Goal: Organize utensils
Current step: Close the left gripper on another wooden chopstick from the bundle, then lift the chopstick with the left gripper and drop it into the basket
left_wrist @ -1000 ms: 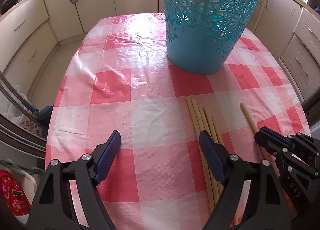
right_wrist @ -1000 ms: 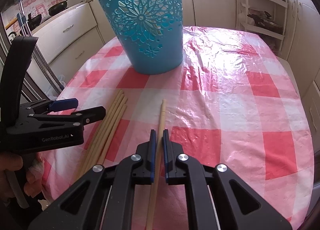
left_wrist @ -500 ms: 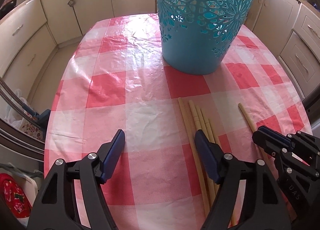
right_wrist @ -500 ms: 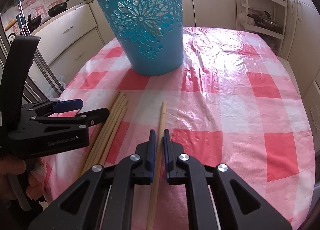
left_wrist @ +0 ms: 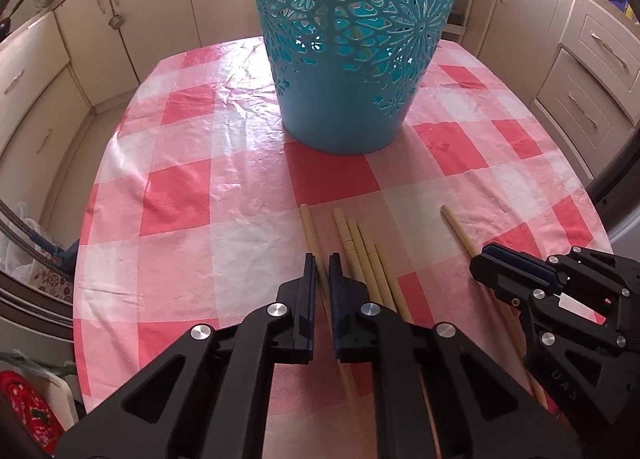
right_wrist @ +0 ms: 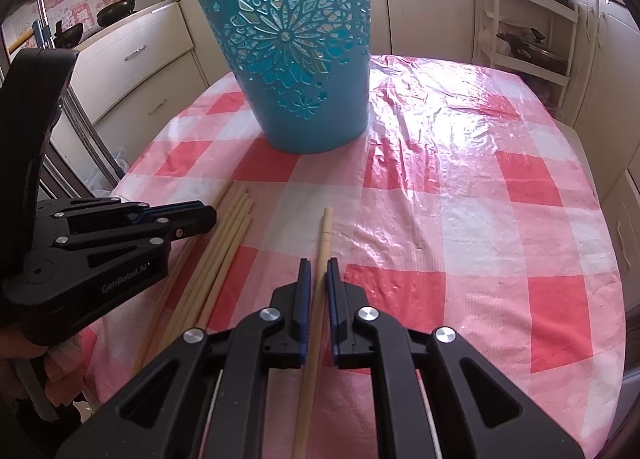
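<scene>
The far half of the table [left_wrist: 192,163], behind and to the sides of the blue basket [left_wrist: 348,99], is free; cream cabinets stand around it. The cloth is red-white checked plastic. Near the front edge, the left gripper [left_wrist: 322,271] is closed on the leftmost chopstick [left_wrist: 309,229], beside three loose chopsticks [left_wrist: 362,255]. The right gripper [right_wrist: 317,279] is closed on a separate chopstick [right_wrist: 323,235].

Glossy plastic tablecloth [left_wrist: 208,163], matt pale wooden chopsticks [left_wrist: 362,255], smooth turquoise plastic basket [right_wrist: 304,99] with cut-out flowers.
</scene>
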A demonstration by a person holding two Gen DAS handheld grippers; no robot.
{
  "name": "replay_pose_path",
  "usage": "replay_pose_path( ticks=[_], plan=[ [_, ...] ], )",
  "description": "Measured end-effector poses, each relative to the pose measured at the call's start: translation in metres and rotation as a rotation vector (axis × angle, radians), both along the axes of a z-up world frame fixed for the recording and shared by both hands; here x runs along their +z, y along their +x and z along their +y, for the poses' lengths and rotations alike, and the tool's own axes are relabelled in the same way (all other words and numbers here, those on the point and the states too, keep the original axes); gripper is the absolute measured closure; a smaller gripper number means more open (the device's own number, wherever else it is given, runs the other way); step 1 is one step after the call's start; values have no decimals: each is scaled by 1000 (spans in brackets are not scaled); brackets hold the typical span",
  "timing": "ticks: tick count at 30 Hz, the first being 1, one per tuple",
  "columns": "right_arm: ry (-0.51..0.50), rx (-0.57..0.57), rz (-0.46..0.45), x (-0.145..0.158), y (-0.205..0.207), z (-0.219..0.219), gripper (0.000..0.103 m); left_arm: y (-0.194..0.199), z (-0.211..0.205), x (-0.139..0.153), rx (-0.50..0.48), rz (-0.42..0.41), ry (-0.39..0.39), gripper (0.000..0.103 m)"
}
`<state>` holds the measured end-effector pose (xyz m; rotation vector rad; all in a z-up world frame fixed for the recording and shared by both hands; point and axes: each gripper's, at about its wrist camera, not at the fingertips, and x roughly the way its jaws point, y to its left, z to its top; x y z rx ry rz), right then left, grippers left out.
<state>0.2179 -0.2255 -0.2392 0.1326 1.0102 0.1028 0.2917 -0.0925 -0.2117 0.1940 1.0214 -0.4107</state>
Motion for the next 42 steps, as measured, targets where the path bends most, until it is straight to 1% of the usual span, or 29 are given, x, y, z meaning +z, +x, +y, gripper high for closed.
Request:
replay_pose_path(
  ticks=[5,11,14,17,25,29,33,37,42],
  plan=[
    [-16,-2,9,1,0,2,94,1,13,4,12,47,-71,99],
    [-53,8,14,1,-2,6,94,3,41,16,72,51,-149,99],
    [-56,4,11,1,-4,4,97,4,54,24,96,42,-189,99],
    [-46,-3,8,1,-5,2,97,2,71,38,119,22,-257,99],
    [-25,6,2,1,-5,-2,97,1,110,96,194,-99,-421,99],
    [-4,2,5,1,-4,-4,97,-2,120,134,200,-171,-485,99],
    [17,-6,11,1,-3,-7,97,-1,111,178,174,-264,-541,99],
    [43,-14,19,1,-3,-10,97,9,92,212,147,-341,-564,99],
    [72,-25,26,1,-2,-13,97,31,61,235,152,-422,-563,99]
  ],
)
